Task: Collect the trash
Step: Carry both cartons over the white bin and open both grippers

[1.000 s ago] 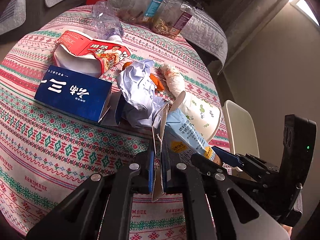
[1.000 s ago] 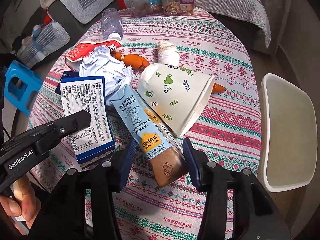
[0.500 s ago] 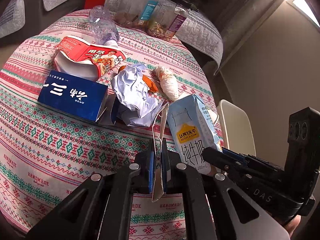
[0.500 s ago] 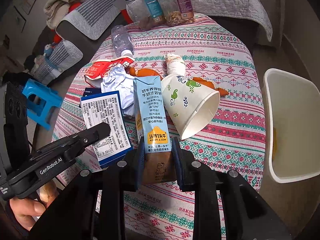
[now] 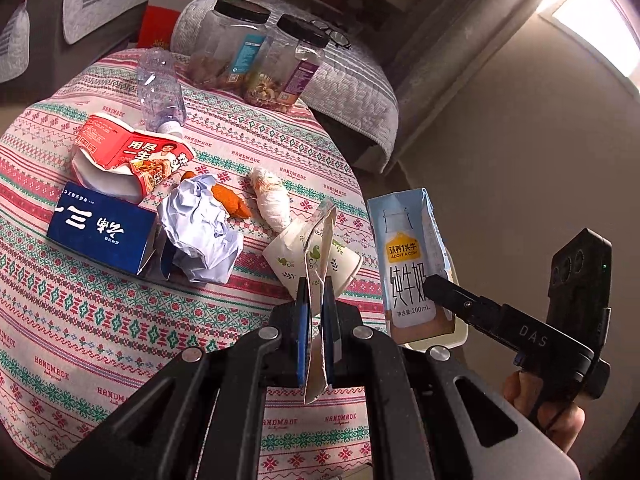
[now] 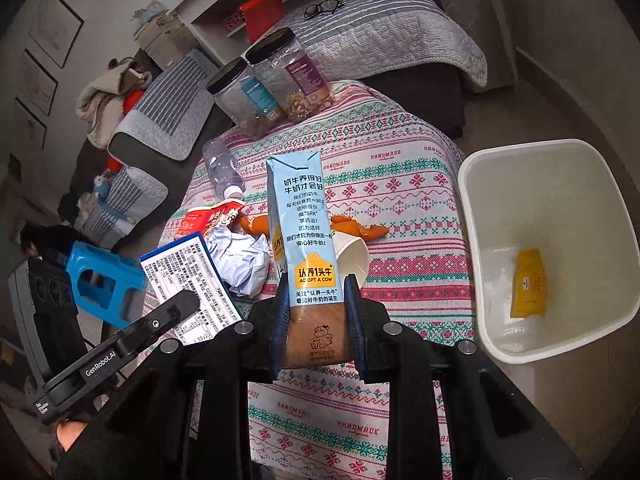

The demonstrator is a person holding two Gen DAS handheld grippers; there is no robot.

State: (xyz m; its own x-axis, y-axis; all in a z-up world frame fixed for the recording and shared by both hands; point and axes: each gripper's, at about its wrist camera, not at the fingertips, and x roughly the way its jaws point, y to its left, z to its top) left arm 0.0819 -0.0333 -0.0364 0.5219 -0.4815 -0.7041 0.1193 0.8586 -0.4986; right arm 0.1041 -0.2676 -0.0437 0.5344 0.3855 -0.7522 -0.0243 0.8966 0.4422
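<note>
Now the right tongs [image 6: 316, 332] grip the milk carton [image 6: 304, 248] by its brown lower end, one pad flat on each side, the carton upright and clear of the counter [image 6: 400, 184]. To do this step well, I judge the grip wants to hold firm while the carton is carried sideways to the white bin [image 6: 472, 248], which stands just beside the counter's right edge with a yellow packet [image 6: 528, 284] already lying in its bottom; release should come only once the whole carton is over the bin's mouth, since its tall upper end could catch the rim or tip back onto the cloth. Beside them, the left tongs [image 5: 316, 320] are pinched nearly closed on a thin foil-and-paper scrap [image 5: 318, 248], which stands up between the pads and hangs out below them; it is flimsy, so it should follow the carton to the bin without the pads loosening. Just past the tongs, near the counter's right edge, lies the tipped paper cup [image 5: 316, 256]; toward the middle sit the crumpled paper [image 5: 200, 228], the blue box [image 5: 100, 232] and the red noodle cup [image 5: 132, 160], then the empty bottle [image 5: 160, 88], and at the far edge the two jars [image 5: 260, 64], which look like food rather than trash.
</note>
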